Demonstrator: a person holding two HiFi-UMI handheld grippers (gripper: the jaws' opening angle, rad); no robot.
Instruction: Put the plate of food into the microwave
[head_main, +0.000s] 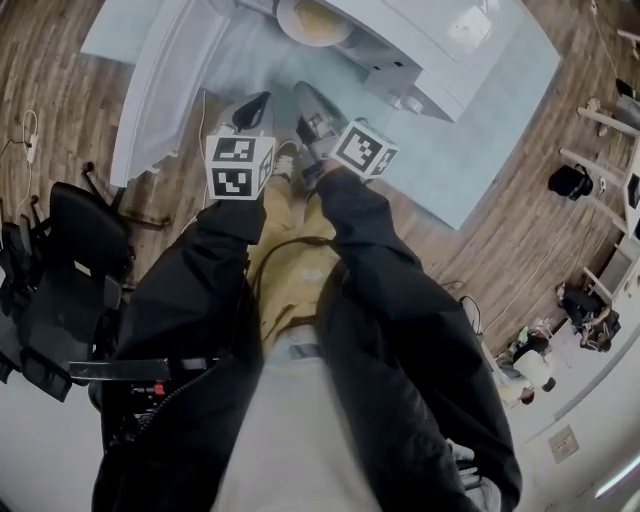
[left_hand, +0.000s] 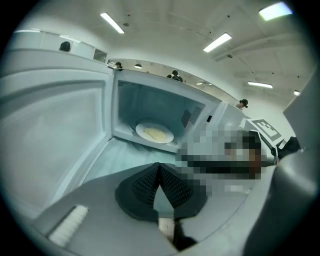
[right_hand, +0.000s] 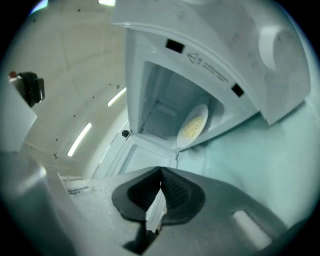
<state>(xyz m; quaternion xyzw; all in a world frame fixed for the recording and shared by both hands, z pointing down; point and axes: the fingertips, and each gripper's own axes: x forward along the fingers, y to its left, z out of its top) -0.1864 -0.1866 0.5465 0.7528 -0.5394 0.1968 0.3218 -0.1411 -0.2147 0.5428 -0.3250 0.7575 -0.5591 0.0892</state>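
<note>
The plate of food lies flat on the floor of the microwave, at the top middle of the head view and close to the cavity's front lip. In the left gripper view we see the plate of food at the centre of the frame, with bare cavity floor to either side of it and the ceiling well above it. The door stands swung wide toward the left of the head view, so the whole mouth is open, and the teal table in front of it is bare up to the lip. The plate is white, round and shallow, with a low heap of pale yellow food in its middle and a clean rim all round. In the right gripper view the plate of food appears tipped on edge, since that camera is rolled. The left gripper and the right gripper hover side by side short of the opening, apart from the plate and the microwave. The left gripper has its jaws pressed together with nothing between them, and the right gripper likewise. At the left edge of the head view a dark chair stands on the wood floor.
</note>
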